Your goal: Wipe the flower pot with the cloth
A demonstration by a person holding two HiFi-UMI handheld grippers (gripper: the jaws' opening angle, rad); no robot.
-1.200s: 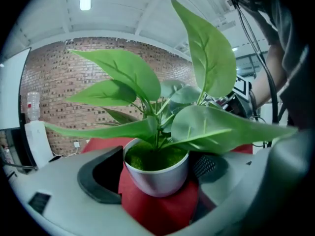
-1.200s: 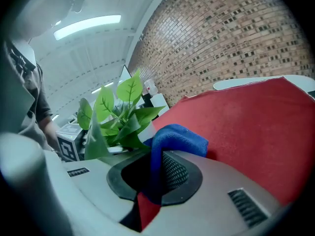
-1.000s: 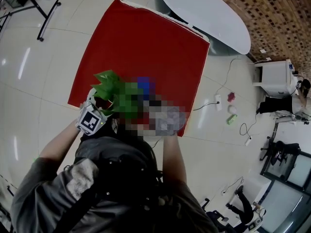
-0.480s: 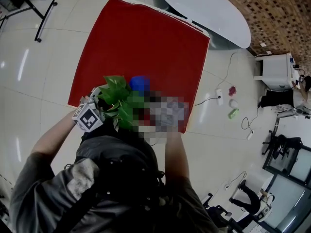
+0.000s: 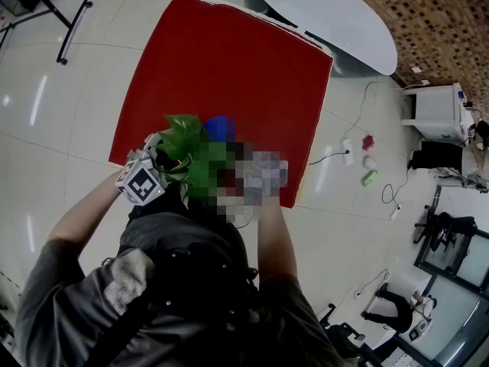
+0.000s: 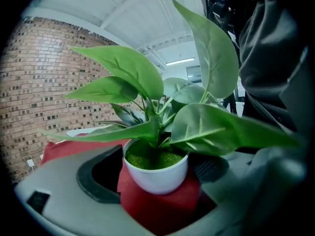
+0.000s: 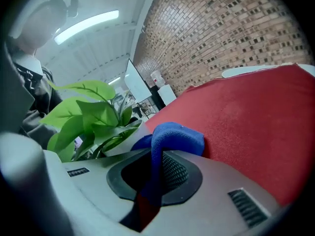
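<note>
The small round white flower pot point(image 6: 155, 175), filled with green moss-like stuffing and carrying a plant with broad green leaves point(image 6: 129, 69), is clasped at its sides by the two dark-padded jaws of the left gripper point(image 6: 156, 185), which are closed in on the pot's wall. In the head view the leaves point(image 5: 182, 138) are seen just ahead of the person's chest, over the near left part of a large square red sheet point(image 5: 229, 60) – whether the pot rests on the sheet or is held above it cannot be told. Just to the right of the plant a thick blue terry cloth point(image 7: 176, 137) is pinched between the narrowly set jaws of the right gripper point(image 7: 153, 167), with a bunched fold standing out beyond the jaw tips and a tail hanging down between them. The cloth point(image 5: 220, 128) is held close against the plant and the pale side of the pot; actual contact cannot be made out. The marker cube point(image 5: 141, 183) of the left gripper is seen at the sheet's near edge. The red sheet is spread on a glossy pale tiled floor point(image 5: 61, 113), and beyond its far edge a white oval table point(image 5: 321, 14) is placed – behind that, a brick-patterned wall point(image 5: 443, 21) is seen.
</note>
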